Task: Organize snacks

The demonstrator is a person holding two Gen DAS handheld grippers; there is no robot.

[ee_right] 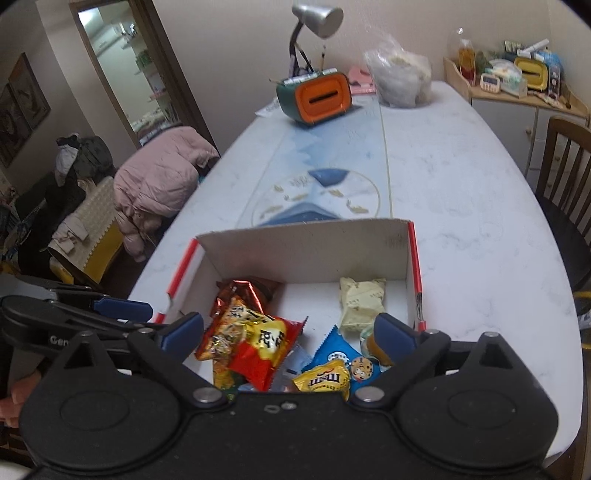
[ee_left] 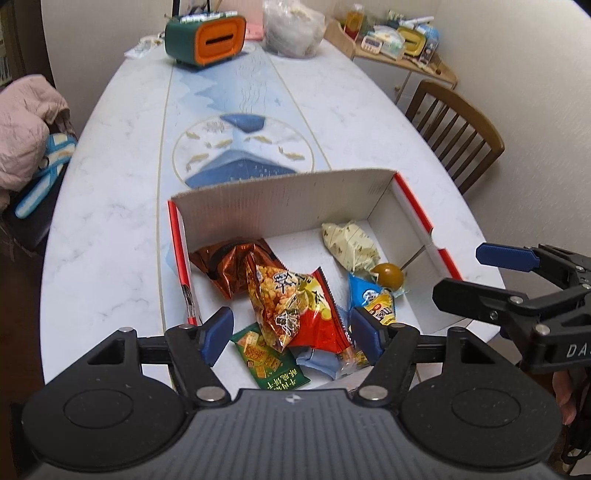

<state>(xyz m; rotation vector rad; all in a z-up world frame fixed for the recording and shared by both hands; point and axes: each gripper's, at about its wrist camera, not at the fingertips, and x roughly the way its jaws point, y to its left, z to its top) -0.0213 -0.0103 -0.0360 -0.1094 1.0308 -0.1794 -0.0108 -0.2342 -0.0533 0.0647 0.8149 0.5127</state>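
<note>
Two claws are held above a cardboard box [ee_left: 295, 199] full of snacks. The box is set on the white counter [ee_left: 110, 229], near its front edge, and its red-striped sides are seen on the left and right.

The left claw [ee_left: 291, 332] is spread open and nothing is gripped between its blue pads [ee_left: 218, 332]. The right claw [ee_right: 291, 332] is spread wide open too, and nothing is pinched by it. Each claw is seen from the side in the other view.

Many snacks are piled inside the box. A shiny brown bag [ee_left: 225, 266] is tucked in the far left corner. A clear bag of yellow puffs [ee_left: 277, 299] is laid over a red bag [ee_left: 317, 321]. A green packet [ee_left: 269, 358] is found by the near wall. A pale wrapped cake [ee_left: 351, 243] is placed near the far right corner, with a round brown sweet [ee_left: 388, 275] just beside it. A blue packet [ee_right: 340, 354] and a yellow candy bag [ee_right: 325, 380] are seen close to the near wall.

An orange and green box [ee_left: 207, 37] and a big clear bag [ee_left: 295, 29] are left at the far edge of the counter. A wooden chair [ee_left: 458, 136] is parked by the right edge.
</note>
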